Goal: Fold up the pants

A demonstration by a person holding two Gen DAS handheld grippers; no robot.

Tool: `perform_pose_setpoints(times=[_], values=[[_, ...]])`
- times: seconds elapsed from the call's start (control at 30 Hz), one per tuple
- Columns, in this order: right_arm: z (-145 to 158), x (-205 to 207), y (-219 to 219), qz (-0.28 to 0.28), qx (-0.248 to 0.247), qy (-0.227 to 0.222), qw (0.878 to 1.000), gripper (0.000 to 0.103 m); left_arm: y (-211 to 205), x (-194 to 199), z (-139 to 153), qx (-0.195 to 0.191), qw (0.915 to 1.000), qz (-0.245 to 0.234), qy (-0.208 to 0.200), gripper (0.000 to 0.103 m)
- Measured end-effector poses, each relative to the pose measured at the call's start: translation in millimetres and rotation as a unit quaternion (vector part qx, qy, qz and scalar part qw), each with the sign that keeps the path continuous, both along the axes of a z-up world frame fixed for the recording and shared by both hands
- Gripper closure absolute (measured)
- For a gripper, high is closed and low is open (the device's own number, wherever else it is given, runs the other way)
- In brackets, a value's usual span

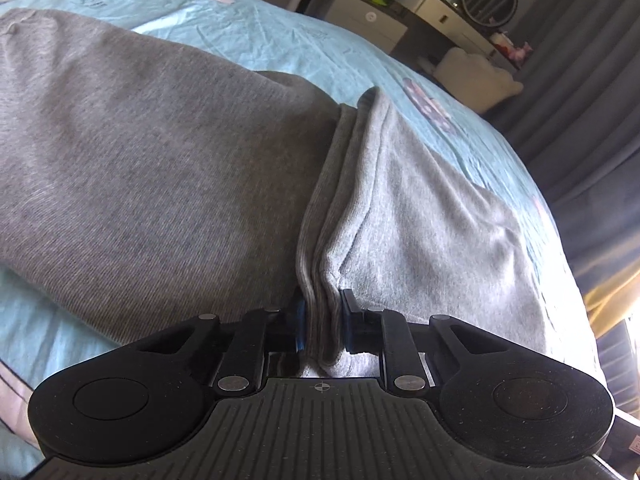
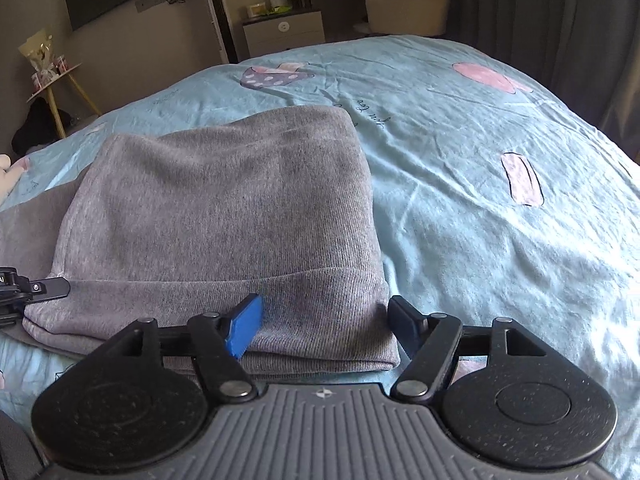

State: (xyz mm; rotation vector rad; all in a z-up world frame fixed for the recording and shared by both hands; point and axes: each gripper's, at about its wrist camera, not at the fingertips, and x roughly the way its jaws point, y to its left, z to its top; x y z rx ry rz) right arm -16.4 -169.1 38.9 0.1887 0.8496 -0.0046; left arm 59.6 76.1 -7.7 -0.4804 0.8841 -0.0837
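Grey pants (image 1: pixel 160 168) lie folded on the light blue bedsheet (image 1: pixel 260 28). In the left wrist view my left gripper (image 1: pixel 322 324) is shut on a bunched edge of the pants, several layers pinched between the blue pads. In the right wrist view the pants (image 2: pixel 224 216) lie as a folded stack. My right gripper (image 2: pixel 326 322) is open, its fingers astride the near right corner of the stack, the blue pad (image 2: pixel 246 326) resting on top of the cloth. The left gripper's tip (image 2: pixel 36 288) shows at the stack's left edge.
The bedsheet (image 2: pixel 480 168) stretches to the right and beyond the pants. A dresser with a round mirror (image 1: pixel 488 0), a cream chair (image 2: pixel 408 4), a white cabinet (image 2: pixel 284 32) and dark curtains (image 2: pixel 540 20) stand past the bed's far edge.
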Motion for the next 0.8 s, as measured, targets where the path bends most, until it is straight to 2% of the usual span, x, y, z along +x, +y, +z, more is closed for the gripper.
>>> perform_pose_setpoints(times=[0.17, 0.57, 0.67, 0.7, 0.77, 0.8], values=[[4.3, -4.6, -1.3, -0.007, -0.004, -0.006, 1.0, 0.031, -1.1, -7.9, 3.1, 0.01, 0.9999, 0.005, -0.005, 0.083], [13.0, -13.3, 5.2, -0.001, -0.017, -0.029, 0.999, 0.028, 11.1, -11.7, 5.0, -0.019, 0.9996, 0.022, -0.007, 0.086], [14.7, -16.8, 6.7, 0.0, -0.008, -0.04, 0.999, 0.028, 17.8, -14.4, 4.7, -0.031, 0.9987, 0.041, -0.009, 0.086], [14.7, -16.7, 6.9, 0.0, -0.007, -0.04, 0.999, 0.028, 21.4, -15.8, 5.0, -0.036, 0.998, 0.052, -0.011, 0.084], [14.0, -16.0, 6.0, -0.003, -0.003, -0.04, 0.999, 0.028, 31.1, -21.5, 7.8, -0.034, 0.995, 0.092, -0.021, 0.074], [13.4, -15.4, 5.3, -0.006, 0.0, -0.039, 0.999, 0.028, 37.6, -24.8, 9.2, -0.031, 0.9923, 0.117, -0.025, 0.062]])
